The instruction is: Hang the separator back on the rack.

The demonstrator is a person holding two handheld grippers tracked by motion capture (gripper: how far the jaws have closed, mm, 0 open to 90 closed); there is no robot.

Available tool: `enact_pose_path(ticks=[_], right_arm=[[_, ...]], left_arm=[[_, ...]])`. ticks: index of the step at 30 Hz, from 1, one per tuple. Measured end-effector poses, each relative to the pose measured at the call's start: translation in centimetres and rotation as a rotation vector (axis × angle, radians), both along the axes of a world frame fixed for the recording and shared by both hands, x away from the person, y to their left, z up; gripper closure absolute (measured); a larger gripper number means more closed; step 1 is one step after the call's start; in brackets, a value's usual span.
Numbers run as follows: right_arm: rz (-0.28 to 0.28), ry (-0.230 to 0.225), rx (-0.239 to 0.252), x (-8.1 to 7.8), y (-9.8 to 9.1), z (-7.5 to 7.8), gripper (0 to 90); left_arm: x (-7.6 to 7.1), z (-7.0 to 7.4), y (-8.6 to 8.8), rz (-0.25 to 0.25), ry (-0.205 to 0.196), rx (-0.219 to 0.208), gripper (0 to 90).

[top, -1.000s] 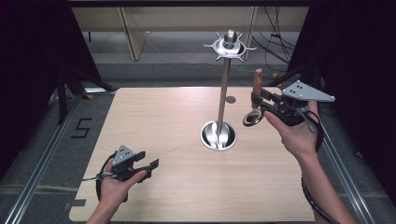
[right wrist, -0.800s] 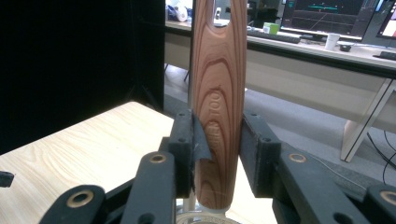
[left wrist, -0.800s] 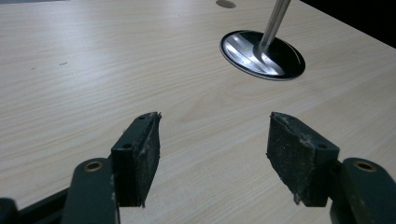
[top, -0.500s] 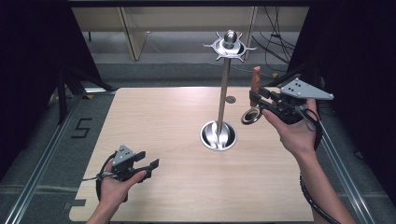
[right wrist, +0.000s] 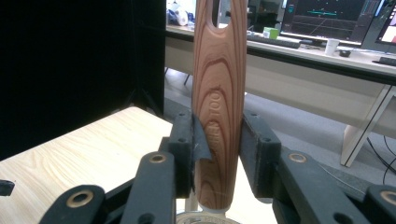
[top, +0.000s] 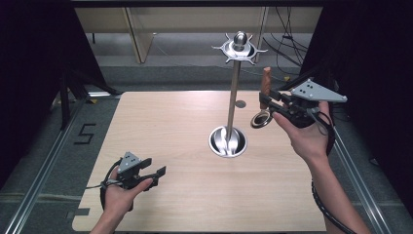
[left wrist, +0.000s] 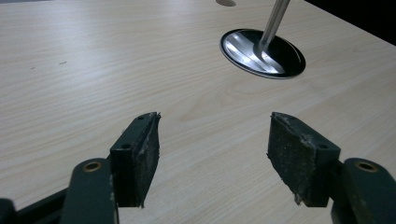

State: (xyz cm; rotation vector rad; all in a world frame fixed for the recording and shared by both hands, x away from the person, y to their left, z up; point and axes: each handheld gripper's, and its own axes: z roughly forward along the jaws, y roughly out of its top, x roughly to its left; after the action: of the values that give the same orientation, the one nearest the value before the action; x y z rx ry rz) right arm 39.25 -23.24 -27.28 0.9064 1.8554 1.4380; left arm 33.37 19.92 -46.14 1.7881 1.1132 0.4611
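Right gripper (right wrist: pixel 217 154) jaws clench the slotted wooden handle (right wrist: pixel 219 93); left gripper (left wrist: pixel 215 154) jaws released.

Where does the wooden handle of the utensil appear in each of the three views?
High view: the wooden handle stands upright at the right, held by the right gripper, beside the metal stand.
Left gripper view: not in it.
Right gripper view: it rises through the centre, clamped between the fingers.
Shared landmark: the light wooden table.
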Motion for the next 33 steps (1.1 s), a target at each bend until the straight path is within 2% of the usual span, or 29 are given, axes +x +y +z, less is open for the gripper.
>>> enact_pose_path(ticks=[2,3,6,9,11,15,18,19,23,27,28,29,30,32,33], right_arm=[[-0.003,-0.012,-0.006,0.1,0.0,0.1,68.9],[-0.004,0.001,0.000,0.0,0.0,0.1,68.9],[-0.003,-0.005,0.000,0.1,0.1,0.2,68.9],[-0.002,0.017,0.017,0.0,0.3,0.3,68.9],[0.000,-0.004,-0.002,0.2,0.2,0.4,68.9],[-0.001,0.003,0.011,0.2,0.4,0.5,68.9],[0.003,-0.021,0.002,0.3,0.4,0.6,68.9],[0.003,0.006,0.012,0.2,0.6,0.7,68.9],[0.008,-0.005,0.002,0.3,0.7,0.8,68.9],[0.006,0.003,0.013,0.2,0.9,0.8,68.9],[0.006,-0.034,-0.009,0.4,0.7,0.9,68.9],[0.006,-0.034,-0.009,0.4,0.7,0.9,68.9],[0.009,0.000,0.014,0.2,1.0,0.9,68.9],[0.010,0.000,0.013,0.2,1.0,0.9,68.8],[0.009,-0.013,0.004,0.3,1.0,1.0,68.9]], left_arm=[[0.0,0.0,0.0,0.000,0.000,0.000,33.7],[0.0,0.0,0.0,0.000,0.000,-0.001,33.7],[0.0,0.0,0.0,-0.001,0.000,0.000,33.7],[0.0,0.0,0.0,0.000,0.001,0.001,33.7],[0.0,0.0,0.0,-0.001,0.000,0.001,33.7],[0.0,0.0,0.0,-0.001,-0.001,0.000,33.8],[0.0,0.0,-0.1,0.005,0.005,-0.008,33.8],[0.0,0.0,-0.1,0.003,0.004,-0.007,33.8],[0.0,0.0,-0.1,0.004,0.003,-0.009,33.8],[0.0,0.0,-0.1,0.004,0.002,-0.007,33.9],[0.0,0.0,-0.1,0.004,0.002,-0.008,33.9],[0.0,0.0,-0.1,0.004,0.003,-0.009,33.9],[0.0,0.0,-0.1,0.004,0.002,-0.007,33.9],[0.0,0.0,-0.1,0.004,0.002,-0.007,33.9],[0.0,0.0,-0.1,0.004,0.001,-0.007,33.9]])
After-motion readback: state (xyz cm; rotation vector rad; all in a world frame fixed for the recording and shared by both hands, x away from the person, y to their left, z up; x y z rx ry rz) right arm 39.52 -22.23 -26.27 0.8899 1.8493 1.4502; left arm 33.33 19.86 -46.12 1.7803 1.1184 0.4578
